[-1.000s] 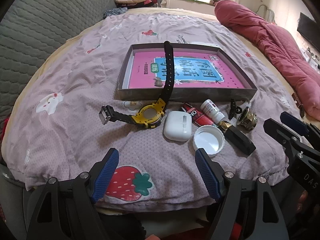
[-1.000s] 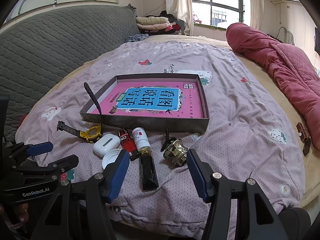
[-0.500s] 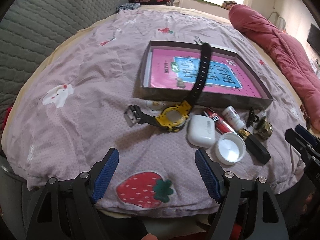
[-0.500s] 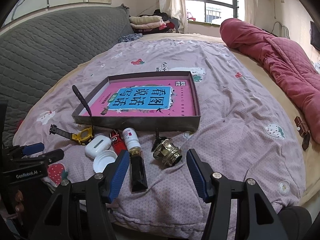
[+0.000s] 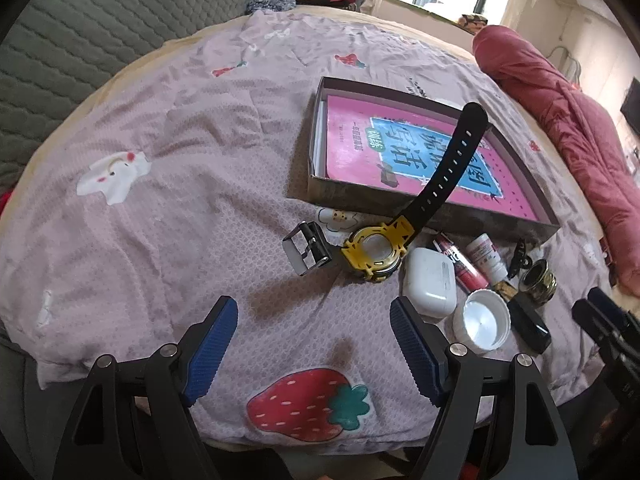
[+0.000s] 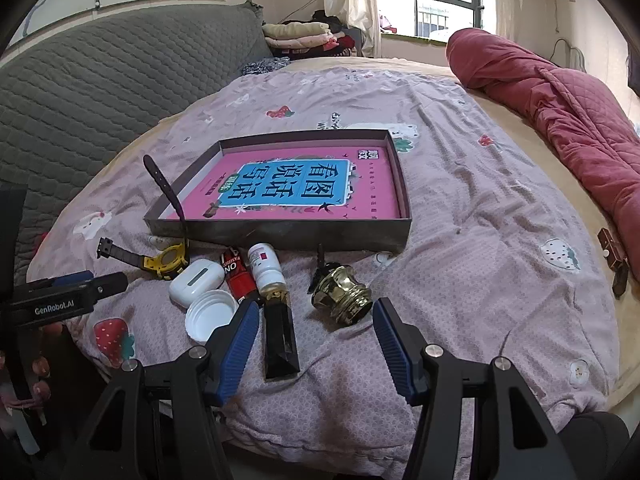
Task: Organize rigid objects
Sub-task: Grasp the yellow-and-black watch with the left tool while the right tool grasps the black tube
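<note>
Yellow-cased watch [image 5: 374,254] now sits nearer the left gripper [image 5: 314,346], which has advanced with jaws spread and empty, while the right gripper [image 6: 314,334], likewise spread, hovers; the box [image 6: 280,230] at twelve o'clock awaits the clutter

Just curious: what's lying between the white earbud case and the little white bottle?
A red tube with white lettering lies between the white earbud case and the small white bottle, clearest in the right wrist view.
</note>
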